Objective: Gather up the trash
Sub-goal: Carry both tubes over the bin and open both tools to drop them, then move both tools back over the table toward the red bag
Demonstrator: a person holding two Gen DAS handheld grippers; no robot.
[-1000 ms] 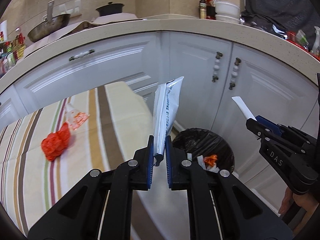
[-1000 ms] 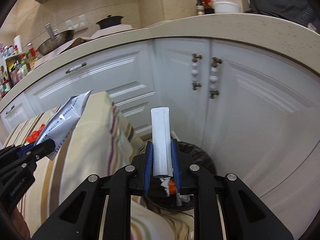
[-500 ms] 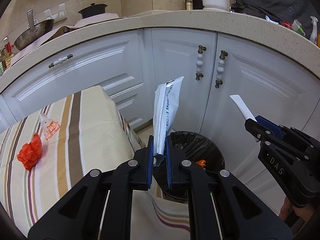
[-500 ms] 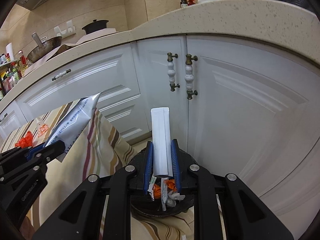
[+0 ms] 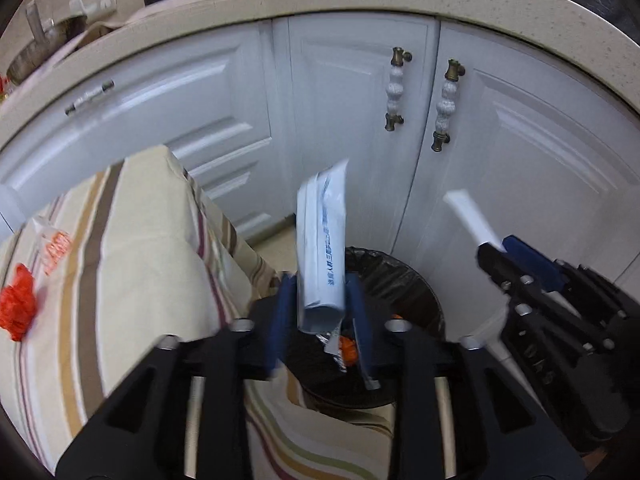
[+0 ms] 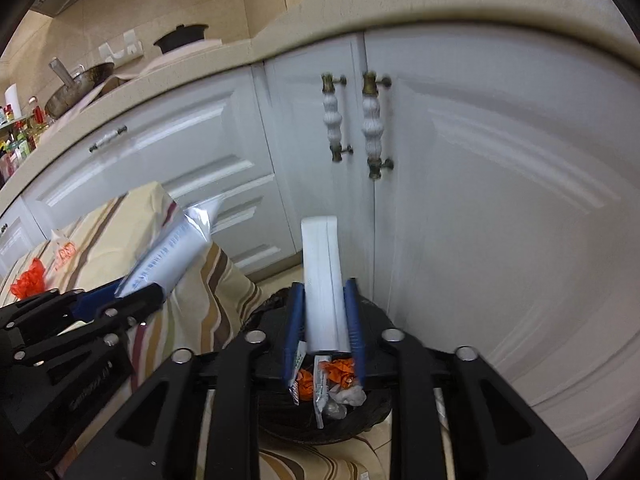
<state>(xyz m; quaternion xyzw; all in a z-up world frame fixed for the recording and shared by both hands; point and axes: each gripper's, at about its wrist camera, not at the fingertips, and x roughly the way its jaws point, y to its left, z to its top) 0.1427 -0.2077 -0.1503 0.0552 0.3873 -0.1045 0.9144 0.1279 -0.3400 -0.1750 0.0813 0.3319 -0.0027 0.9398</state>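
Observation:
My left gripper (image 5: 320, 300) has its jaws spread apart, and a silver-white wrapper with blue print (image 5: 323, 248) stands loose between them, above the black-lined trash bin (image 5: 404, 276). The left gripper also shows in the right wrist view (image 6: 140, 294). My right gripper (image 6: 323, 312) is shut on a flat white wrapper (image 6: 322, 276), over the bin (image 6: 360, 412), which holds orange and white scraps. In the left wrist view the right gripper (image 5: 496, 252) is at the right with the white wrapper (image 5: 470, 216) sticking up.
A striped tablecloth (image 5: 132, 264) covers the table to the left, with a red crumpled scrap (image 5: 18, 304) and a clear orange-printed wrapper (image 5: 56, 248) on it. White cabinet doors (image 5: 352, 128) with knobbed handles stand right behind the bin under a beige counter.
Both grippers have moved closer to the bin and lower. The left jaws have opened, and the silver wrapper now sits loose between them.

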